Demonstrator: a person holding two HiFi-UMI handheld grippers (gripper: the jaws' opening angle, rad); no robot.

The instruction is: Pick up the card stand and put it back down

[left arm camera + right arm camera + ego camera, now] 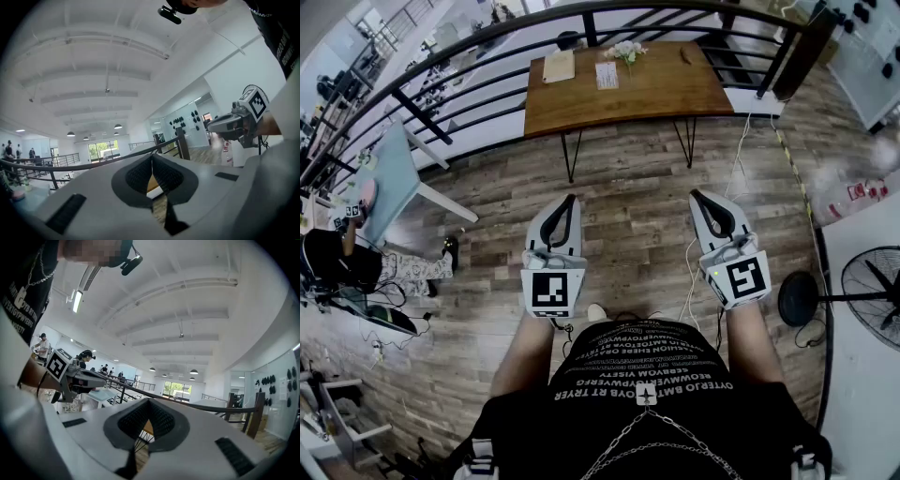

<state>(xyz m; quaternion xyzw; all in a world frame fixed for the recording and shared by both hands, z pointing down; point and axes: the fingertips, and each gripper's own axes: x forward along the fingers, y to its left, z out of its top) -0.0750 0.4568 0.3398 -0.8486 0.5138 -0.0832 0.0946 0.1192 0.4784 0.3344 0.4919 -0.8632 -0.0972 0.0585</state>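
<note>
The card stand (607, 75), a small white upright card, stands on the wooden table (666, 94) far ahead of me, by the railing. Both grippers are held level at waist height over the plank floor, well short of the table. My left gripper (571, 199) has its jaws pressed together with nothing between them; in its own view the left gripper (151, 161) shows its ribbed pads meeting. My right gripper (697, 195) is shut and empty too, and in its own view the right gripper (149, 408) shows its pads touching.
A tan clipboard (558, 66) and a small bunch of flowers (626, 52) share the table. A dark curved railing (469, 66) runs behind it. A floor fan (874, 286) stands at the right, a cable (733, 178) trails across the floor, and a pale blue table (389, 183) is at the left.
</note>
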